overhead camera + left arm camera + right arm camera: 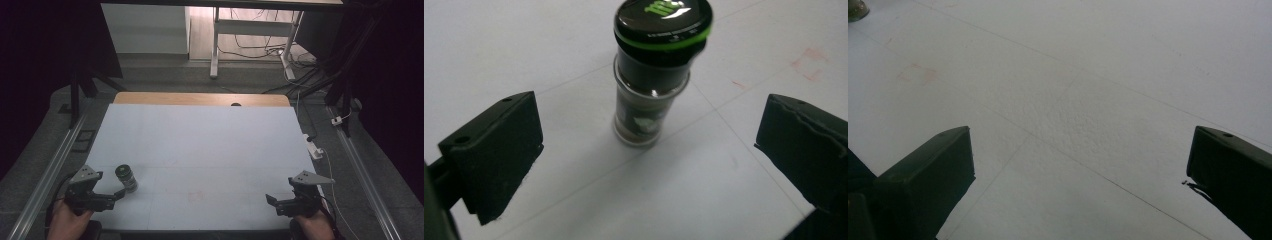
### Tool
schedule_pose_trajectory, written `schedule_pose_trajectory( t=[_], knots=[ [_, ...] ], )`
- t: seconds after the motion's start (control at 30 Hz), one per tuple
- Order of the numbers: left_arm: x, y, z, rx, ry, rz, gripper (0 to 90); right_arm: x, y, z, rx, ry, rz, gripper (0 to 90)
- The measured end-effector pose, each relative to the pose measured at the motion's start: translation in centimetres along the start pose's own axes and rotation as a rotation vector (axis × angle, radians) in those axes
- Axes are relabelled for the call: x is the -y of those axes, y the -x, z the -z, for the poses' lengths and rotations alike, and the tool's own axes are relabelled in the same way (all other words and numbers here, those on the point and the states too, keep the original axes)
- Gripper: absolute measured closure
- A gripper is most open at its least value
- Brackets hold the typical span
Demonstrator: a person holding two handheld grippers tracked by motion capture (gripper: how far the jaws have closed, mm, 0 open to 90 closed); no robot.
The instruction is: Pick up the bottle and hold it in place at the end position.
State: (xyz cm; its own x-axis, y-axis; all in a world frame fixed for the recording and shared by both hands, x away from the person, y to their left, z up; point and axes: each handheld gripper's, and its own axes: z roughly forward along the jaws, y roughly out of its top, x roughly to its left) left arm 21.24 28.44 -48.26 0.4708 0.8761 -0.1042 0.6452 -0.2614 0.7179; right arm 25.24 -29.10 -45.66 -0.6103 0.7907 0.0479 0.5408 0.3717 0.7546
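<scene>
Lower left of the high view: a small clear-glass spice jar with a black, green-rimmed lid (126, 177) stands upright on the white bench (200, 145), just ahead of the left hand-held gripper (119, 193). The left gripper view shows its jaws spread wide, apart from the jar (651, 75); the lid's print is unreadable. The right hand-held gripper (270, 200), lower right, likewise gapes wide over bare bench (1098, 100). Both hands are cut off by the bottom edge.
</scene>
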Motion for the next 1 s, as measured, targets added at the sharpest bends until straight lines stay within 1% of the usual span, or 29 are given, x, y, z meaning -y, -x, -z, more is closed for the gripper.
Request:
schedule_pose_trajectory(
  t=[0.07,0.1,0.17,0.23,0.27,0.37,0.43,0.47,0.53,0.7,0.77,0.83,0.9,0.93,1.0],
  knots=[
    [-0.3,-0.3,-0.6,0.001,-0.009,-0.015,0.0,0.0,0.0,0.0,-0.001,-0.001,0.002,0.0],
    [-0.3,-0.3,-0.6,0.001,-0.009,-0.015,0.0,0.0,0.0,0.0,-0.001,-0.001,0.002,0.0],
    [-0.5,-0.4,-1.1,0.003,-0.02,-0.028,0.0,0.0,0.0,0.0,-0.002,-0.002,0.002,0.0],
    [-0.6,-0.6,-1.5,0.012,-0.032,-0.04,0.0,0.0,0.0,0.0,-0.003,-0.003,0.002,0.0],
    [-0.8,-0.8,-2.0,0.023,-0.031,-0.043,0.0,0.0,0.0,0.0,-0.003,-0.003,0.003,0.0],
    [-0.9,-1.1,-2.4,0.03,-0.038,-0.047,0.0,0.0,0.0,0.0,-0.004,-0.003,0.004,0.0],
    [-1.0,-1.4,-3.1,0.043,-0.056,-0.054,0.0,0.0,0.0,0.0,-0.004,-0.003,0.004,0.0],
    [-1.0,-1.4,-3.1,0.043,-0.056,-0.054,0.0,0.0,0.0,0.0,-0.005,-0.003,0.004,0.0],
    [-1.0,-1.5,-3.6,0.05,-0.072,-0.067,0.0,0.0,0.0,0.0,-0.005,-0.003,0.005,0.0],
    [-1.2,-1.6,-4.4,0.085,-0.095,-0.096,0.0,0.0,0.0,0.0,-0.005,-0.003,0.008,0.0],
    [-1.2,-1.6,-4.6,0.092,-0.101,-0.112,3.7,0.0,0.0,0.0,-0.005,-0.003,0.01,0.0],
    [-1.2,-1.6,-4.7,0.102,-0.107,-0.127,10.1,0.0,-0.1,0.0,-0.005,-0.003,0.009,0.0],
    [-1.2,-1.6,-4.8,0.104,-0.11,-0.141,16.7,0.0,-0.1,0.0,-0.005,-0.005,0.013,0.0],
    [-1.2,-1.6,-4.8,0.106,-0.113,-0.147,16.7,0.0,-0.1,0.0,-0.005,-0.005,0.013,0.0],
    [-1.2,-1.7,-4.8,0.108,-0.11,-0.148,21.0,0.0,-0.1,0.0,-0.005,-0.005,0.012,0.0]
  ],
)
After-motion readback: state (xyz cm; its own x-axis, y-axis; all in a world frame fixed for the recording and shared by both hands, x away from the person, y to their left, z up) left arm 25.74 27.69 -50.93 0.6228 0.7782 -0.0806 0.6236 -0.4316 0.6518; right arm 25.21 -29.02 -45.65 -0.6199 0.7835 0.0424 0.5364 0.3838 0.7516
